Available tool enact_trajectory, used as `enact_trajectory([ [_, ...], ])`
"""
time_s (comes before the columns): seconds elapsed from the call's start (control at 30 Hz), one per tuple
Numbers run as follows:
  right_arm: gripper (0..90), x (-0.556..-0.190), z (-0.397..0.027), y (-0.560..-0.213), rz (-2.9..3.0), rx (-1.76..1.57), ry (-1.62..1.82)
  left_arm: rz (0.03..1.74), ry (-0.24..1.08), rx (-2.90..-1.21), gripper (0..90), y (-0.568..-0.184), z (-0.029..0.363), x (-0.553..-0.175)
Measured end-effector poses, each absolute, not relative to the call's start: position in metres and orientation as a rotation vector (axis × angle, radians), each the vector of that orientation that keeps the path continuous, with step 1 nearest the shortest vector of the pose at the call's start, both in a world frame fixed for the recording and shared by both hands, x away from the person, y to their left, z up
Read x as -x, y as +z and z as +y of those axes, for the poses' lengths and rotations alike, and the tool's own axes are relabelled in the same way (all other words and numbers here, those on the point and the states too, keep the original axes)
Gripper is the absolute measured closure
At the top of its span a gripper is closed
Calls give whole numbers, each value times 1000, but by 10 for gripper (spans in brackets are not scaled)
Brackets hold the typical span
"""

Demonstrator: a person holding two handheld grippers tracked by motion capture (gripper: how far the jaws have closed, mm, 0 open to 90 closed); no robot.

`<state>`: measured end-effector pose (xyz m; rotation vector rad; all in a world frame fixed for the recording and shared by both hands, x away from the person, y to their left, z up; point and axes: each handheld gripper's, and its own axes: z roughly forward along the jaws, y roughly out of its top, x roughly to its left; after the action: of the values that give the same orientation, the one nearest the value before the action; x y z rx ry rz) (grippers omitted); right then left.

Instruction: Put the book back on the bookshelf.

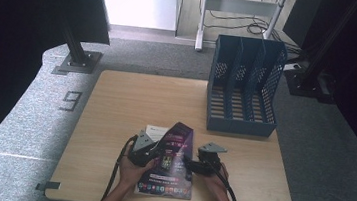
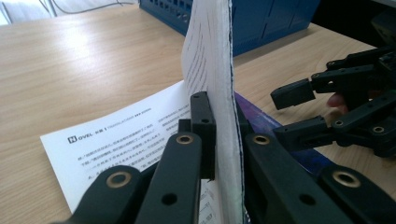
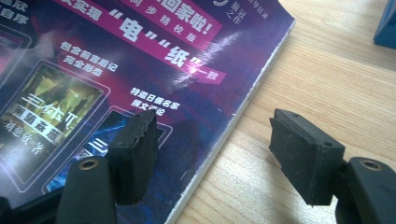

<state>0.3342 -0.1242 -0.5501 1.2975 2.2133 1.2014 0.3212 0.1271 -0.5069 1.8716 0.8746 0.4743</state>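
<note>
From above, the magazine [image 1: 169, 172] lies at the tabletop's [image 1: 114, 119] near edge, its cover lifted by the left gripper [image 1: 153, 150]. In the left gripper view, the fingers [image 2: 203, 126] are clamped on the upright cover. In the right gripper view, the right gripper [image 3: 215, 154] stands open astride the magazine's edge, gripping nothing.
</note>
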Motion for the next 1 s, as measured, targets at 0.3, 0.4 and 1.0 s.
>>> enact_trajectory([
  [0.3, 288, -334, -128, -545, 2208, -1292, 1333, 833, 458, -1826, 875, -502, 127, -317],
  [0.4, 282, -334, -127, -545, 2210, -1289, 1352, 818, 459, -1819, 875, -499, 127, -315],
  [1.0, 213, -336, -131, -544, 2215, -1319, 1408, 745, 452, -1790, 874, -487, 123, -303],
])
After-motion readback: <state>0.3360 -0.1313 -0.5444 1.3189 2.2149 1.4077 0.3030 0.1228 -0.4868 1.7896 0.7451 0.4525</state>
